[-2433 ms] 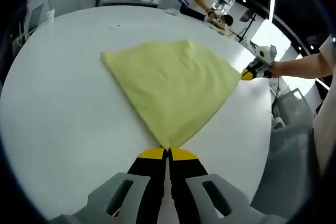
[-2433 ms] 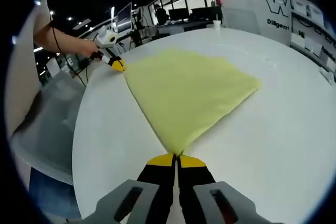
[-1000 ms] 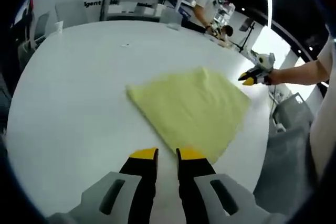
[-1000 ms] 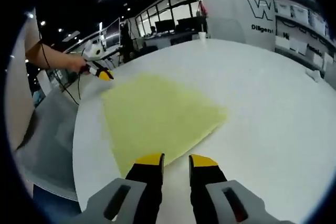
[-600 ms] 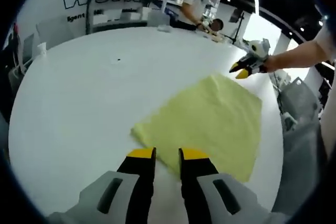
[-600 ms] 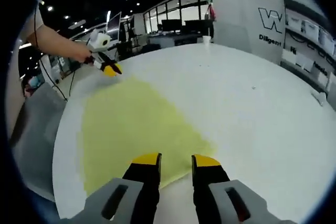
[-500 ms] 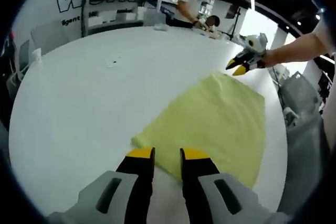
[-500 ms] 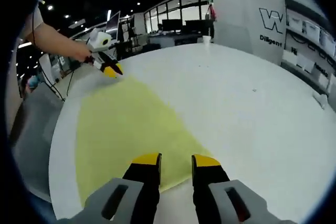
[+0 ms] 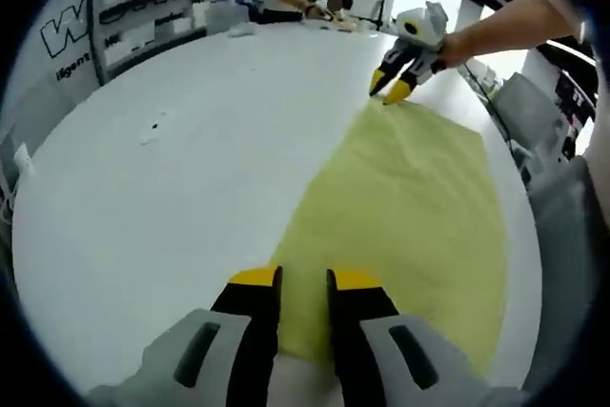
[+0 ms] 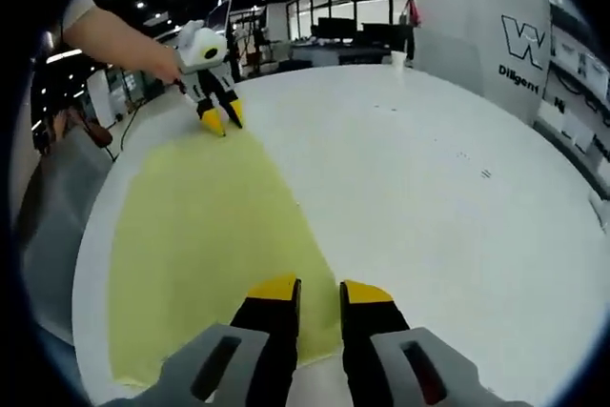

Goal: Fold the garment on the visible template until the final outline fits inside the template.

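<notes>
Yellow garment spread flat on the white round table, close along its near edge. Left gripper poised over 1 corner of the cloth, jaws parted by a narrow gap, nothing between them. Right gripper likewise slightly parted and empty over the opposite corner, also seen in the left gripper view at the garment's far corner, tips apart.
</notes>
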`<state>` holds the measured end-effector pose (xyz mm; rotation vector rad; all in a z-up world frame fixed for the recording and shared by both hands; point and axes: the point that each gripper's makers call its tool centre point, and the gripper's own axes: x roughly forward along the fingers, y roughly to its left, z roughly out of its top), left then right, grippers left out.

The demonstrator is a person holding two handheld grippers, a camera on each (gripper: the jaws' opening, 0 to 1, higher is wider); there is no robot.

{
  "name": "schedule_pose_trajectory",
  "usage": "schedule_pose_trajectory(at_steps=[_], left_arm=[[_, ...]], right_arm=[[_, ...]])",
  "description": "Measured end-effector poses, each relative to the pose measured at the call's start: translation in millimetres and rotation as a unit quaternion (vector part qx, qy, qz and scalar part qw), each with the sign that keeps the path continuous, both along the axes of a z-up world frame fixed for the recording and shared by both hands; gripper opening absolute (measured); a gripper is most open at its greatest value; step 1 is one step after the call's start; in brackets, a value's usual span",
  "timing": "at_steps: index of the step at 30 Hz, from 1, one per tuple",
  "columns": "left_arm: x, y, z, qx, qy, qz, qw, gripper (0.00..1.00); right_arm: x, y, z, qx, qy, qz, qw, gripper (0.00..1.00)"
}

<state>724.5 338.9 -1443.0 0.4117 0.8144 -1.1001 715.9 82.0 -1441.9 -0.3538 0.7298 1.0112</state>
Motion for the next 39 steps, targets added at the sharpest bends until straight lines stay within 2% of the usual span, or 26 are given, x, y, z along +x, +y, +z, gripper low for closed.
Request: schedule_pose_trajectory(at_steps=[5, 8, 15, 17, 18, 19, 20, 21, 22, 24, 25, 27, 29, 32, 34, 35, 36, 37, 39], left_arm=[[5.8, 3.9, 0.7, 0.016, -0.017, -0.011, 0.9997, 0.0], [2.3, 3.6, -1.8, 0.017, -0.012, -0.016, 0.9997, 0.01], [4.8, 3.8, -0.1, 0.024, -0.023, -0.02, 0.9993, 0.0], [9.2, 6.2, 4.6, 0.02, -0.027, -0.002, 0.9994, 0.0], [15.3, 8.3, 8.4, 0.018, -0.04, 0.01, 0.999, 0.0], [17.2, 10.2, 10.9, 0.015, -0.038, 0.016, 0.999, 0.0], [16.7, 6.5, 14.9, -0.003, -0.032, 0.016, 0.9994, 0.0], [13.3, 4.5, 17.4, -0.006, -0.03, 0.011, 0.9995, 0.0], [8.5, -1.6, 19.9, -0.012, -0.034, -0.014, 0.9993, 0.0], [4.7, -3.7, 17.8, -0.001, -0.03, -0.017, 0.9994, 0.02], [3.1, -5.2, 17.7, -0.003, -0.027, -0.017, 0.9995, 0.04], [-5.4, -9.3, 16.8, -0.009, -0.008, -0.029, 0.9995, 0.07], [-7.1, -11.5, 14.5, 0.0, -0.013, -0.036, 0.9993, 0.09], [-2.6, -9.5, 8.6, 0.012, -0.015, -0.043, 0.9989, 0.2], [-6.6, -11.9, 4.2, 0.011, -0.005, -0.055, 0.9984, 0.18], [-6.5, -8.2, 1.1, 0.03, -0.014, -0.07, 0.997, 0.14], [-3.2, -7.0, 1.0, 0.036, -0.027, -0.07, 0.9966, 0.11], [-1.5, -9.3, 0.1, 0.029, -0.017, -0.061, 0.9975, 0.09], [4.0, -7.7, 1.6, 0.03, -0.022, -0.053, 0.9979, 0.13]], right_arm=[[-1.7, -1.2, -1.6, -0.001, 0.0, 0.006, 1.0, 0.03], [0.1, -2.8, -2.2, 0.0, 0.0, 0.005, 1.0, 0.0], [-1.6, -6.3, -2.6, -0.01, -0.005, 0.012, 0.9999, 0.0], [-1.3, -9.0, -1.6, -0.01, -0.005, 0.008, 0.9999, 0.0], [-0.1, -10.5, -1.2, -0.008, -0.005, 0.003, 0.9999, 0.0], [0.2, -10.8, 0.5, 0.0, -0.005, 0.001, 1.0, 0.0], [0.0, -11.2, 0.6, 0.001, -0.003, 0.0, 1.0, 0.0], [0.4, -10.9, -0.7, -0.001, -0.003, -0.001, 1.0, 0.08], [0.8, -11.3, -1.4, -0.004, -0.004, 0.001, 1.0, 0.1], [1.2, -10.3, -0.9, -0.005, -0.004, 0.005, 1.0, 0.02], [1.2, -8.5, -1.0, -0.002, 0.0, 0.006, 1.0, 0.01], [1.2, -7.0, -1.6, -0.004, 0.002, 0.009, 1.0, 0.04], [-0.5, -4.7, -1.6, -0.003, 0.005, 0.015, 0.9999, 0.05], [-2.1, -5.0, -3.0, -0.011, 0.008, 0.021, 0.9997, 0.07], [-1.8, -5.1, -3.1, -0.01, 0.009, 0.024, 0.9996, 0.06], [-1.6, -5.6, -3.5, -0.013, 0.008, 0.026, 0.9995, 0.04], [-1.2, -5.8, -3.5, -0.012, 0.009, 0.025, 0.9996, 0.04], [-1.3, -5.7, -3.5, -0.011, 0.01, 0.024, 0.9996, 0.04], [-1.4, -5.5, -3.3, -0.011, 0.009, 0.026, 0.9996, 0.04]])
